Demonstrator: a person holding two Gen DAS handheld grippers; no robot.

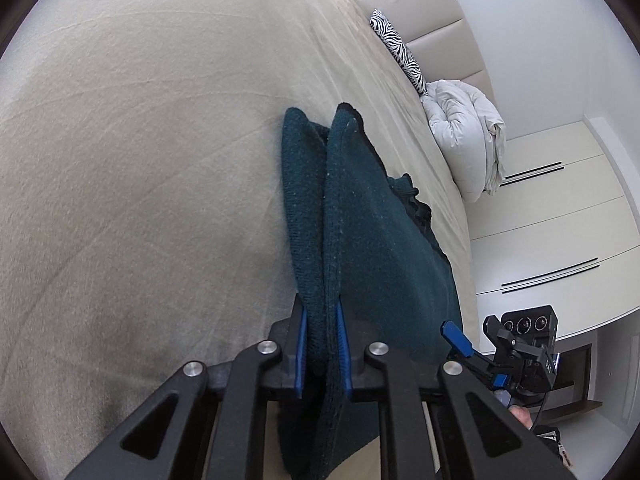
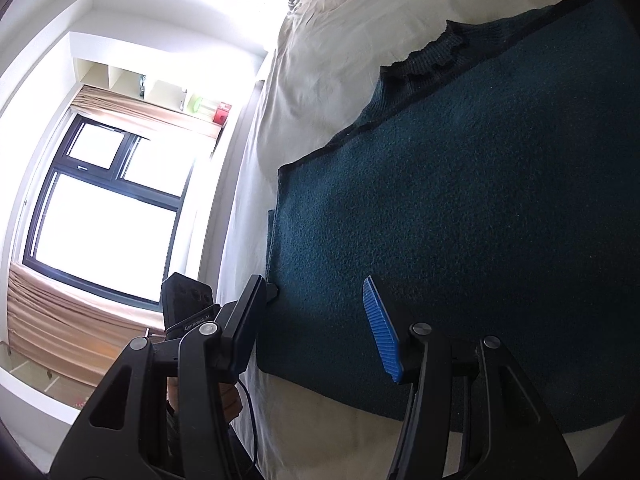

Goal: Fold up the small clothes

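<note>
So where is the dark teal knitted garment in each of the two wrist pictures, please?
Left wrist view: the dark teal knitted garment runs up the lower centre, a fold of it pinched in the left gripper.
Right wrist view: it fills the right half, lying flat, with the right gripper open above its near edge.
Shared landmark: the beige bed sheet beneath it.

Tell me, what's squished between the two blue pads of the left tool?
A bunched fold of the dark teal knitted garment sits between the left tool's pads, which press on it from both sides. The left wrist view shows this.
</note>
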